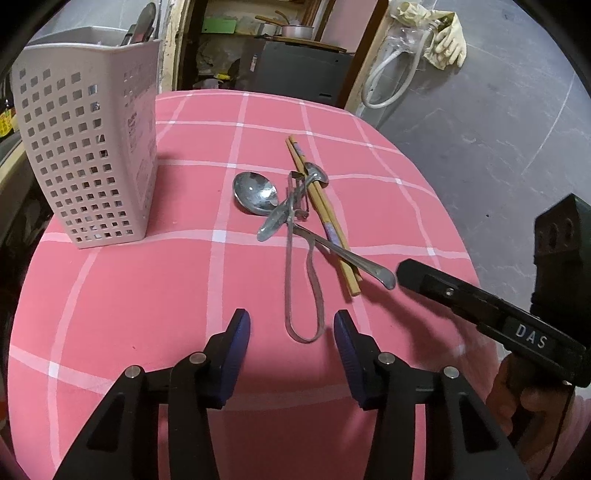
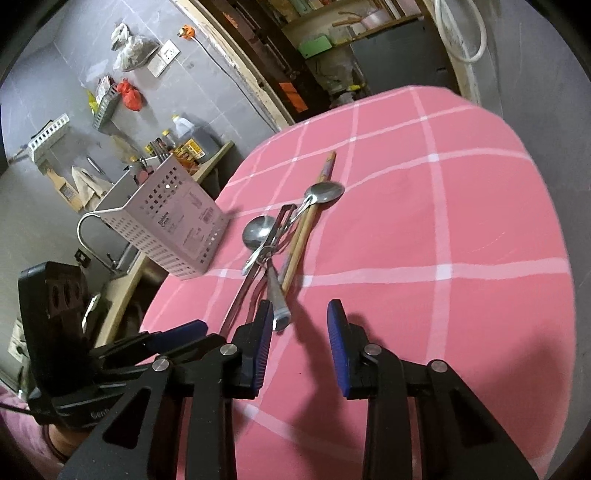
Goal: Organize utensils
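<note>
Utensils (image 1: 295, 218) lie tangled mid-table right of the caddy (image 1: 85, 147), both tongs, left (image 1: 291, 332) and right (image 2: 300, 321), released and empty; lifting one could drag the others off.

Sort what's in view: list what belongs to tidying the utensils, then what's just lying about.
For the job: spoons, chopsticks, peeler, white holder basket.

Lying about: rubber gloves, hose, pot on shelf, bottles on counter.

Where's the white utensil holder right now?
In the left wrist view the white utensil holder stands upright at the table's far left, left of the spoon pile.
</note>
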`<state>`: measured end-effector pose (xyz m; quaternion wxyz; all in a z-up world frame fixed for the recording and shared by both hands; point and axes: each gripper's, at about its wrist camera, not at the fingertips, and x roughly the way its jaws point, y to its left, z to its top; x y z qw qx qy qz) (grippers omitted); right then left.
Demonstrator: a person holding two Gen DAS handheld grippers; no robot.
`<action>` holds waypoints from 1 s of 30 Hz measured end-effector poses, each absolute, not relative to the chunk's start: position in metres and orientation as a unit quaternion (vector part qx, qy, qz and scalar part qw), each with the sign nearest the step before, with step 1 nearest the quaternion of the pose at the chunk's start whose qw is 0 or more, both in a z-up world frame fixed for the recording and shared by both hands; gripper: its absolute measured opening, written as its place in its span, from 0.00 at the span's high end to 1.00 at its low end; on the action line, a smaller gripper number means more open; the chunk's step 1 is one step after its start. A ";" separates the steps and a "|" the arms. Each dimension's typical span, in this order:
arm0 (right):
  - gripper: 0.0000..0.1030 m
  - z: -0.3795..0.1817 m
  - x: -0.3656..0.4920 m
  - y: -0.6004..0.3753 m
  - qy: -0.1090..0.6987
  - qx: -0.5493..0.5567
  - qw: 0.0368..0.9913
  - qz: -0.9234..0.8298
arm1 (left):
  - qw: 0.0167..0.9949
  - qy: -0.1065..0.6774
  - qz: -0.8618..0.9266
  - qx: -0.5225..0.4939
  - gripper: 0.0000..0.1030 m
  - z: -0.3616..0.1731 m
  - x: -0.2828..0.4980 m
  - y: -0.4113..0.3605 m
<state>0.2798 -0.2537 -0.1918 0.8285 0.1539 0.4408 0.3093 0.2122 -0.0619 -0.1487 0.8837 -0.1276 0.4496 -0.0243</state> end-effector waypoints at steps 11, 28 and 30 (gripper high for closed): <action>0.82 -0.199 0.282 -0.238 0.457 0.160 0.816 0.315 | 0.881 0.469 -0.005 -0.065 0.58 -0.153 0.217 -0.082; 0.95 -0.181 0.279 -0.248 0.427 0.169 0.838 0.295 | 0.892 0.452 -0.007 -0.034 0.80 -0.138 0.212 -0.091; 0.96 -0.169 0.277 -0.249 0.412 0.159 0.848 0.293 | 0.900 0.435 -0.009 -0.033 0.80 -0.128 0.207 -0.086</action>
